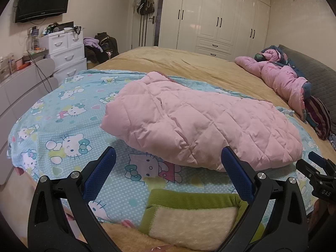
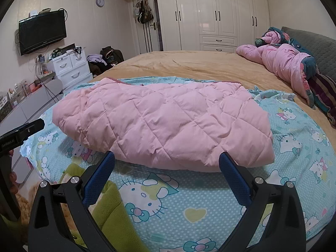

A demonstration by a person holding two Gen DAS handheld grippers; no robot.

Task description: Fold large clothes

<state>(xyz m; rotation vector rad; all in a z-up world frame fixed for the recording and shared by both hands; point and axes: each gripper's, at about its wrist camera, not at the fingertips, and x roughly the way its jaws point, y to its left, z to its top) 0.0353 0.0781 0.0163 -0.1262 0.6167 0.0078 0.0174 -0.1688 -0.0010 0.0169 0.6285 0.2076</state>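
A pink quilted jacket (image 1: 195,121) lies folded into a long bundle on a blue cartoon-cat sheet (image 1: 69,121) spread over the bed. My left gripper (image 1: 168,155) hovers open just short of the jacket's near edge, with nothing between its blue-padded fingers (image 1: 105,163). The same jacket (image 2: 159,124) fills the middle of the right wrist view, resting on the sheet (image 2: 189,197). My right gripper (image 2: 167,159) is open as well, its tips close to the jacket's front hem and holding nothing. The right gripper's body shows at the right edge of the left wrist view.
A tan blanket (image 1: 189,63) covers the bed beyond the sheet. A second pink padded garment (image 1: 281,77) lies heaped near the grey headboard (image 1: 319,77). A green and cream fleece (image 1: 193,216) sits at the near edge. White drawers (image 1: 65,50), a wall television (image 1: 42,0) and wardrobes (image 1: 220,16) stand behind.
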